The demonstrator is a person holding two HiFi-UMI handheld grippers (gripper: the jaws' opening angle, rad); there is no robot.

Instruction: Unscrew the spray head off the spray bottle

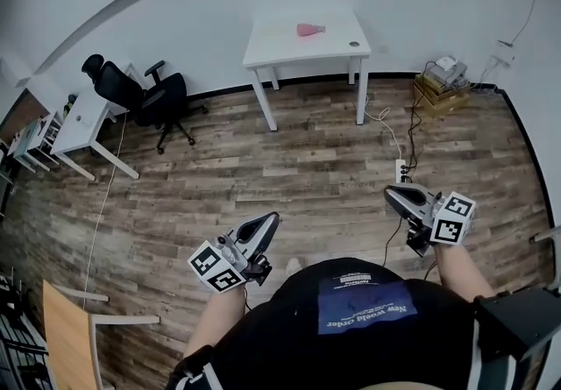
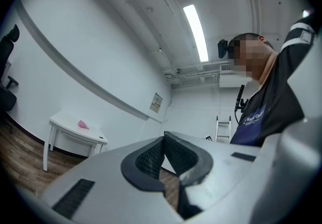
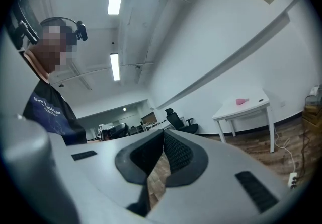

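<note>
1. The dark shirt [image 1: 351, 318] was seen closest. The left tongs [image 1: 268, 223] and right tongs [image 1: 392, 195] were held just ahead, both clamped shut on nothing.
2. The pink spray bottle [image 1: 310, 29] was spotted on the white table [image 1: 337, 45], well ahead of both tongs. It's probably light, slick plastic, best gripped at body and collar.
3. A ladder [image 2: 223, 130] was caught only in the left gripper view.

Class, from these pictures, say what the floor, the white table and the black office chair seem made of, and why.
Floor: wood or wood-look laminate, matt; brown grained planks with staggered joints.
White table: probably painted or coated board, smooth; even white top, square legs.
Black office chair: perhaps fabric over plastic, dull; too small to be sure.
</note>
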